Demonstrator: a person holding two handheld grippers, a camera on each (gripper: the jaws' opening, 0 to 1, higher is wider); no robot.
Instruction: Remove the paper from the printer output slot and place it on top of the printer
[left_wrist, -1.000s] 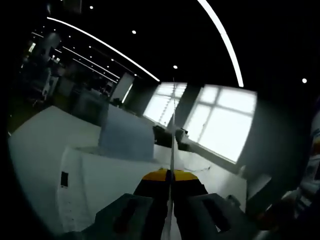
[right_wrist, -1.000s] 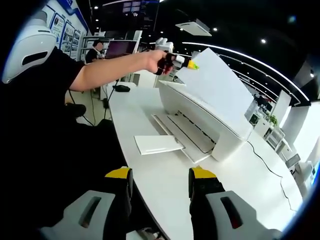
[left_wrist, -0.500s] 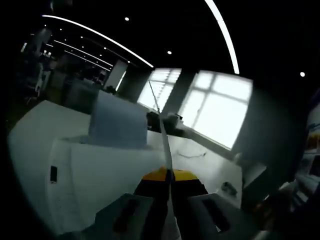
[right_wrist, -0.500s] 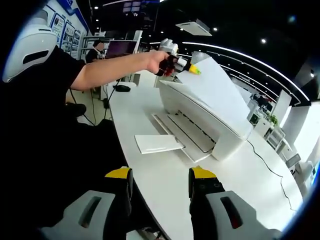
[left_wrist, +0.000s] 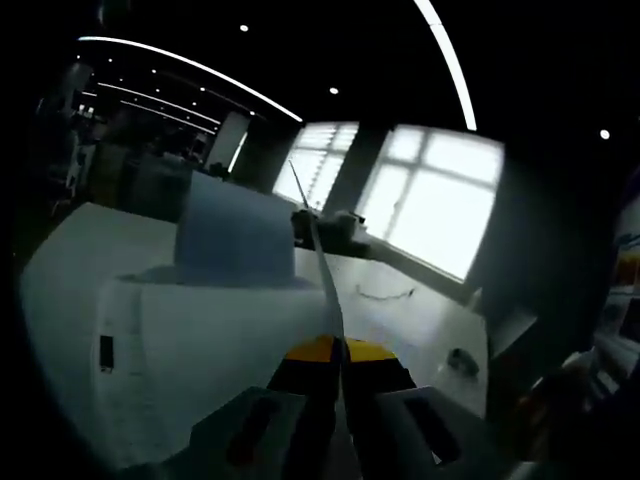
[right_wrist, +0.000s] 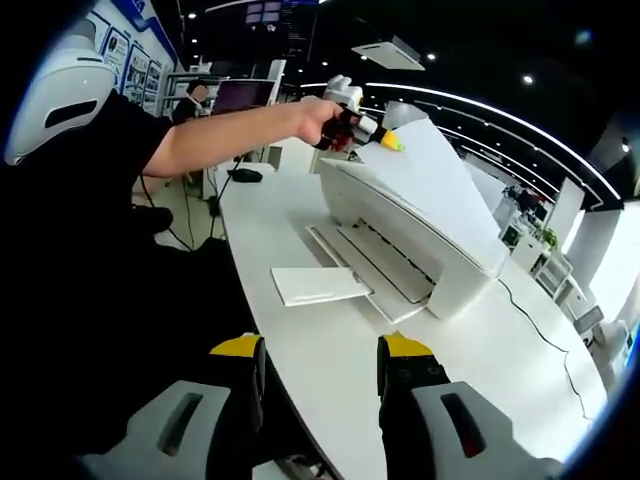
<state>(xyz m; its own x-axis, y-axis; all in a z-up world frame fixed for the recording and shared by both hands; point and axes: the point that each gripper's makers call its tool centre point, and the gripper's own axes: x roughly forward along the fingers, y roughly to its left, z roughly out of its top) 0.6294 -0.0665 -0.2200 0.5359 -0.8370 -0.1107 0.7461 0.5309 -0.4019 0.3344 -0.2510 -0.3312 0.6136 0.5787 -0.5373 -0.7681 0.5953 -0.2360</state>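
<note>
We hold a sheet of paper (right_wrist: 430, 175) pinched edge-on in our left hand-held gripper (left_wrist: 338, 352), low over the top of the white printer (right_wrist: 440, 265) on the white bench (right_wrist: 300, 340). Our right hand-held gripper (right_wrist: 320, 365) hangs near the bench's edge, jaws wide apart and holding nothing.

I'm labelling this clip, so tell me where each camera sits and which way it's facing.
Left gripper view: rides the left hand-held gripper above the printer, looking along the edge-on paper toward bright windows; its own jaws show.
Right gripper view: rides the right hand-held gripper low over the table, facing the printer; its spread jaws and the person's outstretched arm show.
Shared: printer, paper, left hand-held gripper.
</note>
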